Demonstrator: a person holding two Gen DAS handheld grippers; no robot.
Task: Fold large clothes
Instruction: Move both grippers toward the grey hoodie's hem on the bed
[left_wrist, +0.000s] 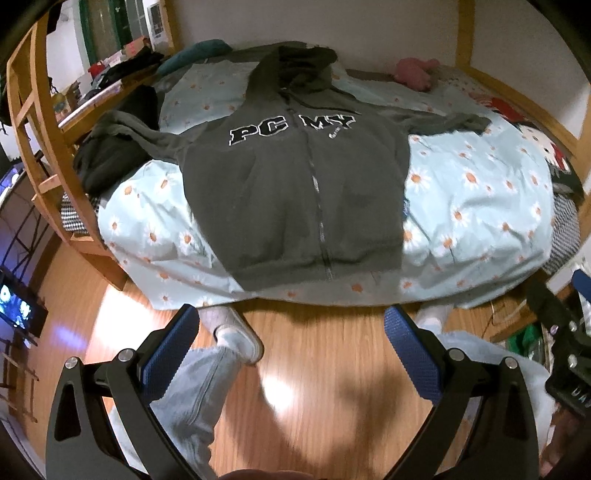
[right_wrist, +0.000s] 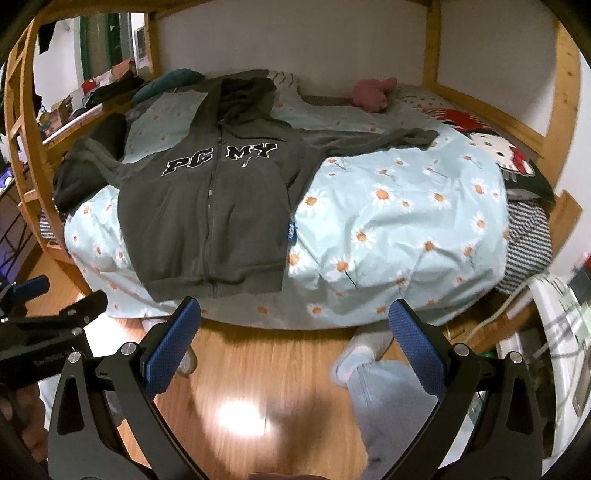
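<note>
A dark grey zip hoodie (left_wrist: 288, 184) (right_wrist: 207, 206) with "PC MY" lettering lies flat, front up, on the daisy-print bed cover (left_wrist: 472, 206) (right_wrist: 399, 221). Both sleeves are spread sideways and the hood points to the wall. My left gripper (left_wrist: 291, 314) hangs open over the wooden floor, short of the bed's near edge, below the hoodie's hem. My right gripper (right_wrist: 295, 310) is also open and empty, in front of the bed edge to the right of the hem. Each gripper shows at the edge of the other's view.
A wooden bunk frame (left_wrist: 33, 122) (right_wrist: 554, 92) surrounds the bed. A pink plush (left_wrist: 413, 74) (right_wrist: 373, 92), a cartoon-cat pillow (right_wrist: 495, 147) and dark clothes (left_wrist: 107, 155) lie on the bed. A person's legs and slippers (left_wrist: 236, 336) (right_wrist: 358, 358) stand on the floor. A white appliance (right_wrist: 561, 332) is at right.
</note>
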